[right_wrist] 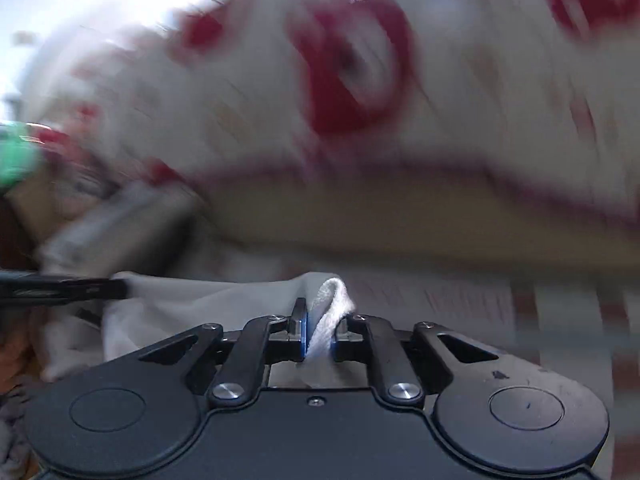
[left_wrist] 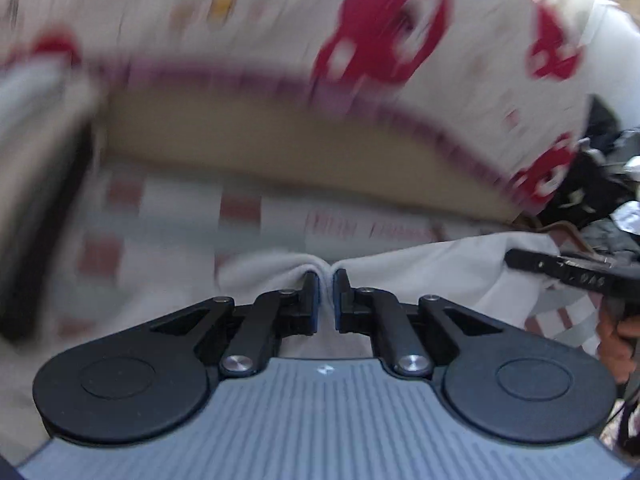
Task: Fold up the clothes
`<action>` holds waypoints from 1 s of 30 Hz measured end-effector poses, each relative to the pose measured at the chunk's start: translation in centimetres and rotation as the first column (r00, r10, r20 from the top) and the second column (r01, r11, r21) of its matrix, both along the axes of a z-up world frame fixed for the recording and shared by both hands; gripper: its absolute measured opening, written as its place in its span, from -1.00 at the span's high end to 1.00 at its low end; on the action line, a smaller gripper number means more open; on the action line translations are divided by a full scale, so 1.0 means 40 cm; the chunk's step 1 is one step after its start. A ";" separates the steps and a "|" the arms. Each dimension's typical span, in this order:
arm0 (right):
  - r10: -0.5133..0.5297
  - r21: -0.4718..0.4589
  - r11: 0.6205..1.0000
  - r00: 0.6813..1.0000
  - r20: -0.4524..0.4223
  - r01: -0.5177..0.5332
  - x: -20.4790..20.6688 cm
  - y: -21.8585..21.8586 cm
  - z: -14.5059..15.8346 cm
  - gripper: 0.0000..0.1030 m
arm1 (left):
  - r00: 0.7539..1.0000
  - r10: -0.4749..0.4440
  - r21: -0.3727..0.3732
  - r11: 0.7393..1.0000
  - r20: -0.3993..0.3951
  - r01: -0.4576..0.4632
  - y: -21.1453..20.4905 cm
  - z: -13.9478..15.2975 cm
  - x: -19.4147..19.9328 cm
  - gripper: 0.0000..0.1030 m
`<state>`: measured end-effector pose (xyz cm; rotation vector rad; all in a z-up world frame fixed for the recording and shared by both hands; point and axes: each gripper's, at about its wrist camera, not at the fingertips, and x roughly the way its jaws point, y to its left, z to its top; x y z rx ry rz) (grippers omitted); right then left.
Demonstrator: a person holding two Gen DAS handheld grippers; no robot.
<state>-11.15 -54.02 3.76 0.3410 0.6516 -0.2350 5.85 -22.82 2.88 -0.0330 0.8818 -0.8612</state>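
Note:
My left gripper [left_wrist: 327, 280] is shut on an edge of a white garment [left_wrist: 420, 272], which spreads to the right toward the other gripper's black finger [left_wrist: 560, 270]. My right gripper [right_wrist: 322, 316] is shut on another bunched edge of the same white garment [right_wrist: 200, 300], which stretches left to the left gripper's finger [right_wrist: 64, 286]. Both views are motion-blurred.
A white cloth with red round prints and a purple border [left_wrist: 380, 32] hangs over a tan edge [left_wrist: 260, 136] behind. A red-and-white checked cover [left_wrist: 240, 208] lies below. Dark clutter [left_wrist: 600, 184] sits at the right; a green object [right_wrist: 16, 160] at the left.

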 end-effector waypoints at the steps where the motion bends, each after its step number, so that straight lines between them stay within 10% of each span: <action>1: -0.015 -0.021 1.000 0.999 -0.040 0.014 0.015 -0.006 -0.047 0.44 | 0.999 0.022 -0.011 1.000 -0.038 -0.023 0.003 -0.031 -0.002 0.88; 5: -0.062 -0.280 0.960 0.988 -0.144 0.019 0.043 0.040 -0.188 0.10 | 0.996 0.058 -0.034 0.998 -0.062 -0.060 0.012 -0.099 -0.037 0.89; 10: 0.142 -0.221 0.965 0.990 -0.024 -0.143 0.025 0.115 -0.168 0.10 | 1.000 0.025 -0.037 0.999 0.006 -0.025 -0.001 -0.082 -0.070 0.88; 14: 0.390 -0.142 0.917 0.912 0.129 -0.372 -0.008 0.205 -0.121 0.10 | 0.999 0.006 -0.074 0.997 -0.035 -0.009 0.000 -0.085 -0.071 0.88; 19: 0.540 -0.202 0.830 0.840 0.056 -0.520 0.038 0.308 -0.137 0.10 | 0.991 -0.054 -0.163 0.986 -0.121 0.034 0.020 -0.092 -0.081 0.89; 23: 0.496 -0.165 0.856 0.868 0.001 -0.489 0.116 0.337 -0.175 0.11 | 0.990 -0.070 -0.138 0.989 -0.122 0.053 0.005 -0.084 -0.093 0.89; 25: 0.471 -0.122 0.876 0.882 0.015 -0.466 0.134 0.331 -0.188 0.64 | 0.993 -0.047 -0.112 0.993 -0.113 0.034 -0.004 -0.083 -0.095 0.88; 30: 0.415 -0.111 0.905 0.910 0.007 -0.411 0.113 0.311 -0.206 0.71 | 0.997 -0.009 -0.085 0.996 -0.080 0.003 0.008 -0.090 -0.113 0.79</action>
